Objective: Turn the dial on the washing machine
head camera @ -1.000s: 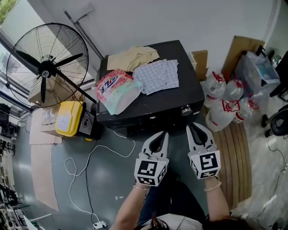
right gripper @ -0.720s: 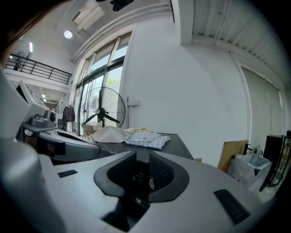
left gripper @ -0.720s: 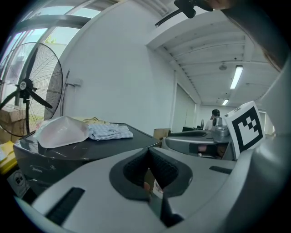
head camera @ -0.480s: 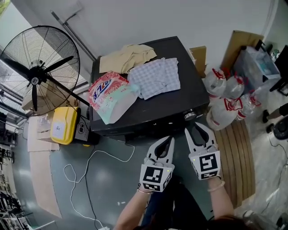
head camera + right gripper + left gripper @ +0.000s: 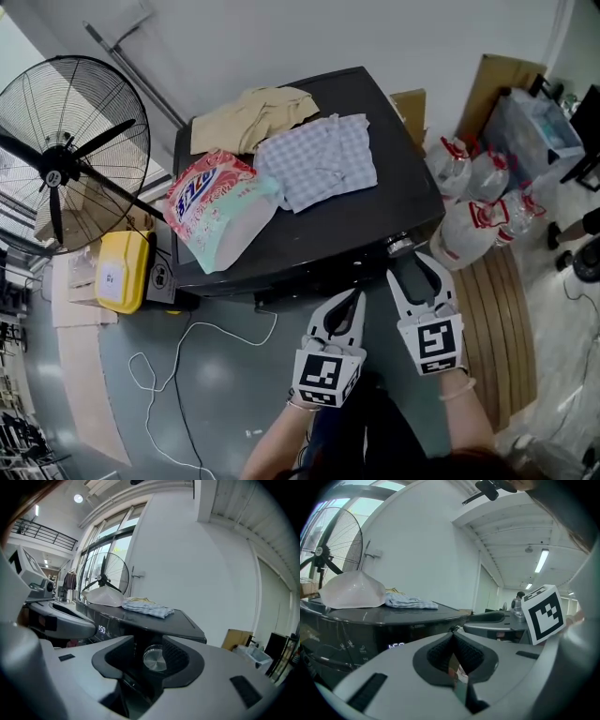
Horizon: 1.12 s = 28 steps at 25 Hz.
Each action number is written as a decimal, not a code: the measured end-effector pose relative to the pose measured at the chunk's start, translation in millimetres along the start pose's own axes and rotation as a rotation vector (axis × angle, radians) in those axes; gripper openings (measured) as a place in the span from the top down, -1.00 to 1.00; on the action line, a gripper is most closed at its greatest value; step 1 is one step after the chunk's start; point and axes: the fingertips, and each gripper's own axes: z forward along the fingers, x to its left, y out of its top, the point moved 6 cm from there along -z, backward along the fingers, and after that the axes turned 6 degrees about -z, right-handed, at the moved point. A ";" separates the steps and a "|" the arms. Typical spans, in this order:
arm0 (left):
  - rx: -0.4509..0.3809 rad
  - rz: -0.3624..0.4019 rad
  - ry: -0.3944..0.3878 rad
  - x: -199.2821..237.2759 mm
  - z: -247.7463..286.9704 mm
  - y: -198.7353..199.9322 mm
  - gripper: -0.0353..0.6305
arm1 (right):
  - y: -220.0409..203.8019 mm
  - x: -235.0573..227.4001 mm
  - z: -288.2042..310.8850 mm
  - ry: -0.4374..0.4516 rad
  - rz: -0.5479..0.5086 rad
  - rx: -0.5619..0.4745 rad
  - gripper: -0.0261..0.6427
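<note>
Opening right gripper (image 5: pixel 419 262) reaching forward, dial (image 5: pixel 153 659) between its jaws; left gripper (image 5: pixel 352 298) pressed together alongside.

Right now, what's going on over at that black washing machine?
A person stands at the washing machine with a tool in each hand. The right tool is lined up on the silver dial on its front, jaws opening with the dial between them but not pinched. The left tool is shut and empty, held beside it. A detergent bag and clothes lie on the lid.
</note>
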 end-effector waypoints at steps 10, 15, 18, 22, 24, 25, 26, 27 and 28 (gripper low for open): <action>0.007 -0.019 -0.012 5.7 13.7 -28.2 0.84 | -29.7 -3.3 21.5 -0.021 -0.069 0.050 0.10; 0.011 -0.037 -0.008 8.1 22.2 -42.2 0.84 | -42.7 -6.5 31.5 -0.035 -0.097 0.064 0.03; 0.016 -0.046 -0.010 7.8 26.9 -49.2 0.84 | -50.9 -9.1 36.3 -0.040 -0.097 0.078 0.01; 0.015 -0.058 -0.008 9.2 33.3 -54.5 0.84 | -57.1 -10.0 43.9 -0.043 -0.109 0.087 0.01; 0.015 -0.064 -0.007 11.0 35.7 -55.9 0.84 | -57.4 -9.2 48.5 -0.042 -0.140 0.087 0.01; 0.015 -0.067 -0.006 11.7 36.5 -56.8 0.84 | -57.7 -8.6 50.5 -0.044 -0.154 0.089 0.01; 0.016 -0.071 -0.005 12.1 37.2 -57.8 0.84 | -58.4 -8.3 52.0 -0.049 -0.160 0.093 0.01; 0.017 -0.074 -0.003 12.4 37.7 -59.0 0.84 | -59.4 -8.4 53.1 -0.057 -0.154 0.095 0.01; 0.018 -0.078 -0.001 12.6 38.2 -60.2 0.84 | -60.4 -9.0 54.1 -0.067 -0.139 0.095 0.01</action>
